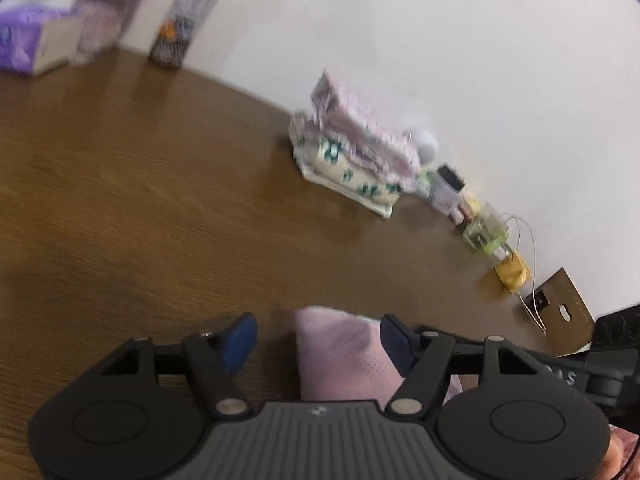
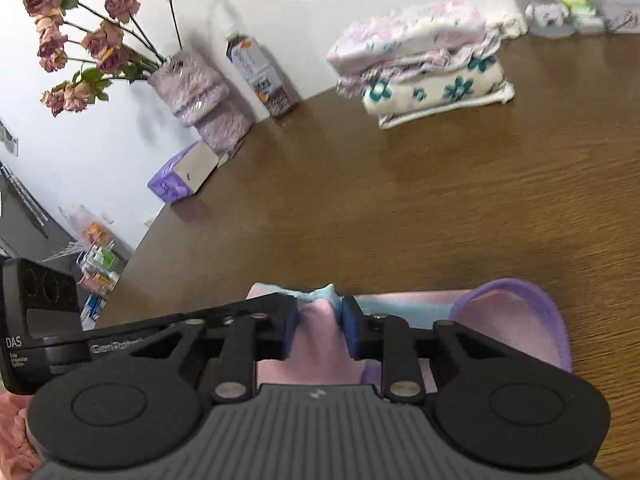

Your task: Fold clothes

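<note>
While a stack of folded clothes point(image 2: 420, 68) waits well beyond the jaws, the right gripper point(image 2: 316, 328) pinches a pink garment point(image 2: 316, 344) on the table point(image 2: 360, 200) — folding apparently unfinished. The left gripper point(image 1: 318, 340) stands open (pink cloth between its pads, unpressed).

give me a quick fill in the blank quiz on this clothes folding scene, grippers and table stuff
1. The right gripper is shut on a fold of the ____ garment.
2. The left gripper has its jaws ____, with cloth between them but not pinched.
3. The folded pile sits on the table against the ____.
4. The vase holds dried ____.

Missing words: pink; open; wall; roses
</note>
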`<state>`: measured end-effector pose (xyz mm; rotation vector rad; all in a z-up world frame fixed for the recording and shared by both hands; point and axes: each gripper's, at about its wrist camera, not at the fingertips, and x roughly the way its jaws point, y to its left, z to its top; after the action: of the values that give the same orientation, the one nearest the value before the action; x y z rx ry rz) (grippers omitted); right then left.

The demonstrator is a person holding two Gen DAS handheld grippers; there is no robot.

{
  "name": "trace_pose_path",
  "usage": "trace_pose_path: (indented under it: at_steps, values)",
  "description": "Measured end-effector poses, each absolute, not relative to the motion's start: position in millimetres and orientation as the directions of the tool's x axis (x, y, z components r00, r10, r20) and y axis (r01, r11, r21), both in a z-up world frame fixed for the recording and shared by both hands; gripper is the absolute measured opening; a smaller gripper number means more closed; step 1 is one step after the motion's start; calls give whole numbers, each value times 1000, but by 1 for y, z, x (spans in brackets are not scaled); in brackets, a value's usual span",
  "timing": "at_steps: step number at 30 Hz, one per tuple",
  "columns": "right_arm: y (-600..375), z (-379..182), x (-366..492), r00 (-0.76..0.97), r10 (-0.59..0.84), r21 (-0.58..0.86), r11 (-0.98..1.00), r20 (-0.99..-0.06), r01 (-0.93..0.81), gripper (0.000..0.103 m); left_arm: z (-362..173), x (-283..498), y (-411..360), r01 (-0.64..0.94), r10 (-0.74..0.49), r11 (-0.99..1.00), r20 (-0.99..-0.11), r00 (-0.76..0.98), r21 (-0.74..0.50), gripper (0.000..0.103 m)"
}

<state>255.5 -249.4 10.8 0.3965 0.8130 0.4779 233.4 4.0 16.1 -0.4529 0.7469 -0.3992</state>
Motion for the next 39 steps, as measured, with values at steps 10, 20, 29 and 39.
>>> trace_pose_path:
  at_steps: [10,20,29,39]
  values:
    - [-257,7,203,572,544,479,833,-615,-277,38,9,193,-8,274,-558,818,-584,589,-506,32]
    - [-260,9,188,590,558,493,821,-584,-289,33,6,176,-7,219,-535,825,-596,599,-521,40]
    - [-266,18,159,632,515,417,853,-579,-313,42,14,144,5,221,-499,850,-598,627,-478,62]
    - [-288,14,139,707,312,202,950,-634,-239,42,8,169,8,138,-526,797,-564,637,-588,46]
